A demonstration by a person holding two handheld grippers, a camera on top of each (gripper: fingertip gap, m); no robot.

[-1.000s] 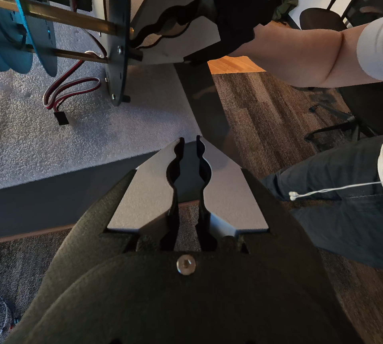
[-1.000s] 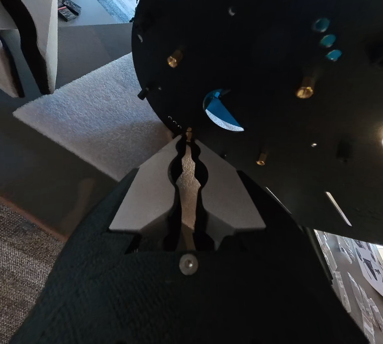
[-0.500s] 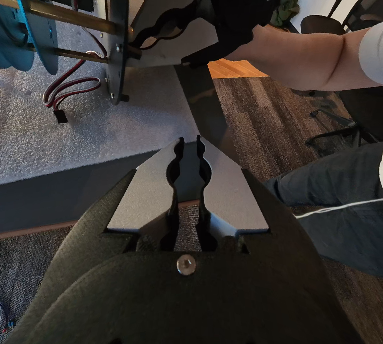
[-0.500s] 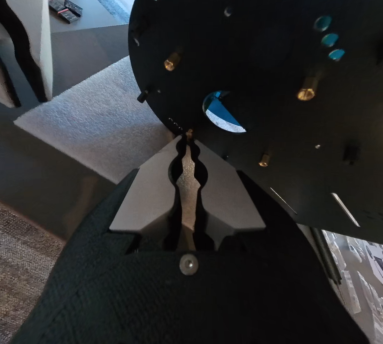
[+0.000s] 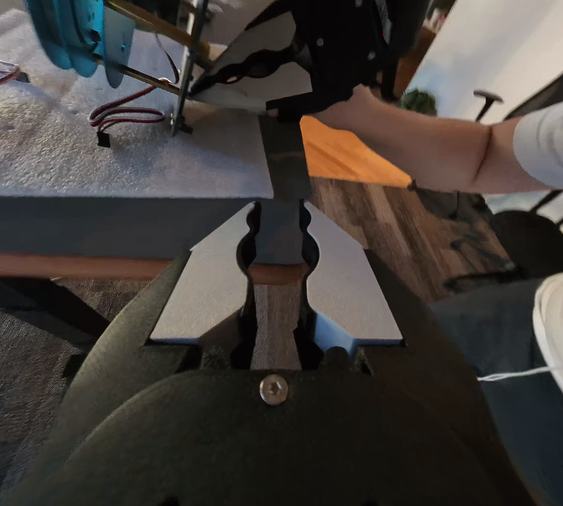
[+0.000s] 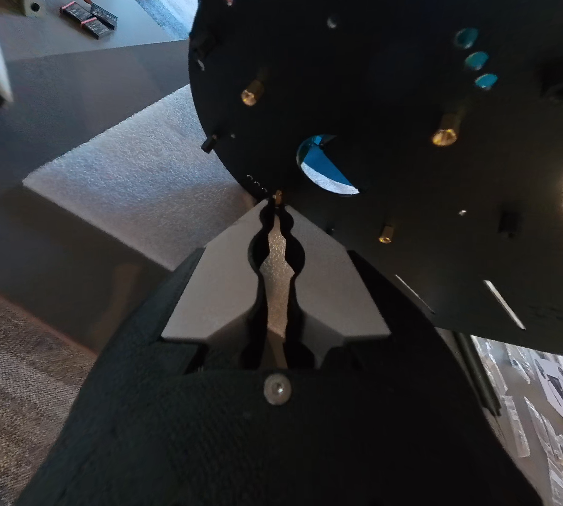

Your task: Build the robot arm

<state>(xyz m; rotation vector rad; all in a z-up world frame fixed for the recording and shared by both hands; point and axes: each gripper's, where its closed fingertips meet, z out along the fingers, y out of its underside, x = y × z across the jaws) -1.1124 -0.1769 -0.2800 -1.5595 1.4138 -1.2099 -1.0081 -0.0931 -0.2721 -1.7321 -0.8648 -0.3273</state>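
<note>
A round black plate (image 6: pixel 380 34) with brass standoffs is part of a stacked assembly with blue plates (image 5: pixel 70 19). It stands tilted on a white foam sheet (image 6: pixel 137 180). My right gripper (image 6: pixel 276 207) is shut on a small brass standoff (image 6: pixel 277 195) at the plate's lower edge. In the left wrist view the right gripper (image 5: pixel 195 89) touches the plate (image 5: pixel 195 43), which shows edge-on. My left gripper (image 5: pixel 280 205) is open and empty, in the air by the dark table's corner (image 5: pixel 91 223), apart from the assembly.
A red, white and black servo cable (image 5: pixel 128 113) lies looped on the foam sheet (image 5: pixel 137 162). A person's forearm (image 5: pixel 411 150) reaches in from the right. An office chair (image 5: pixel 487 98) stands behind. Small black boxes (image 6: pixel 88 16) lie on the far table. Papers (image 6: pixel 533 384) lie at lower right. One gripper's finger ends stand about 15 cm off the other's.
My left gripper has pulled back from the assembly and its fingers have spread wider. My right gripper stays shut on the brass standoff, and the plate has barely moved.
</note>
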